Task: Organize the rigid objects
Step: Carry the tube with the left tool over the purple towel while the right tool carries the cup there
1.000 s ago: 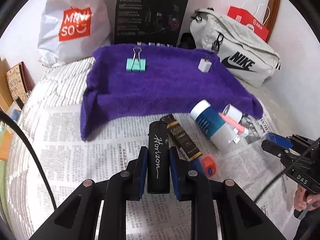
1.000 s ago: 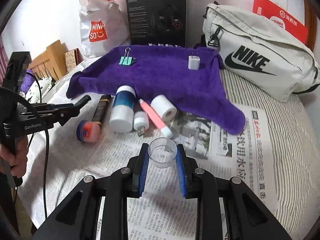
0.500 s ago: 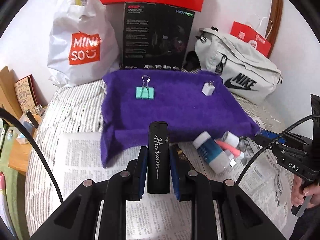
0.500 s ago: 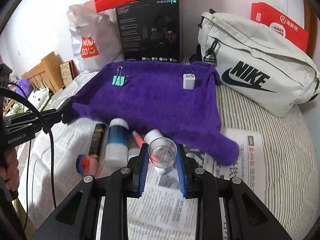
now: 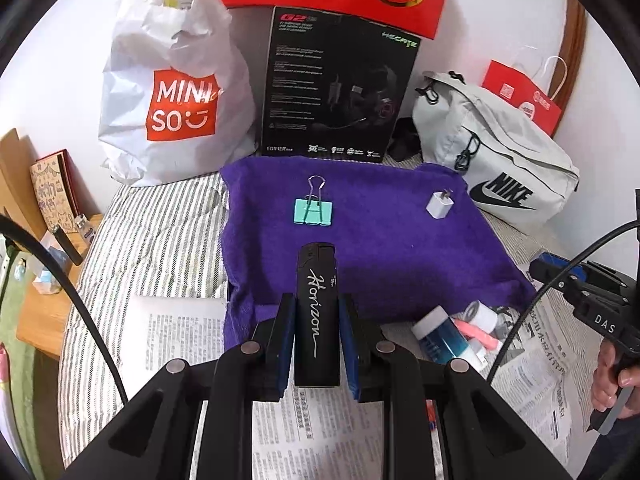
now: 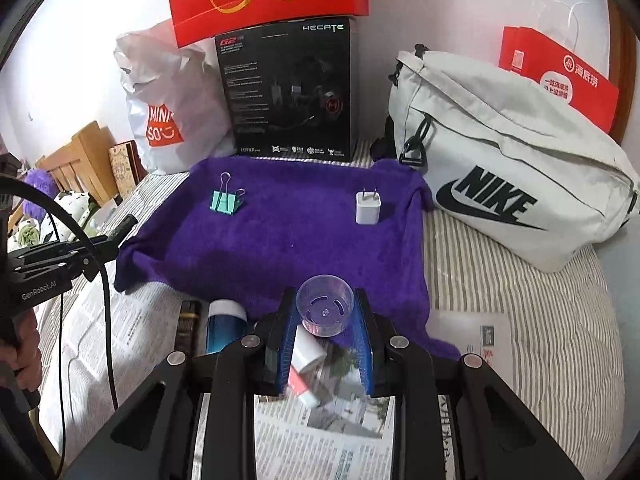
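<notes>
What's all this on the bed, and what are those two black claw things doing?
A person is sorting small items by hand with two claws. The left claw is shut on a black lighter; the right claw is shut on a small clear cup. A green binder clip and a white charger plug already sit on the purple towel. A blue-and-white bottle and other bits lie on the newspaper.
</notes>
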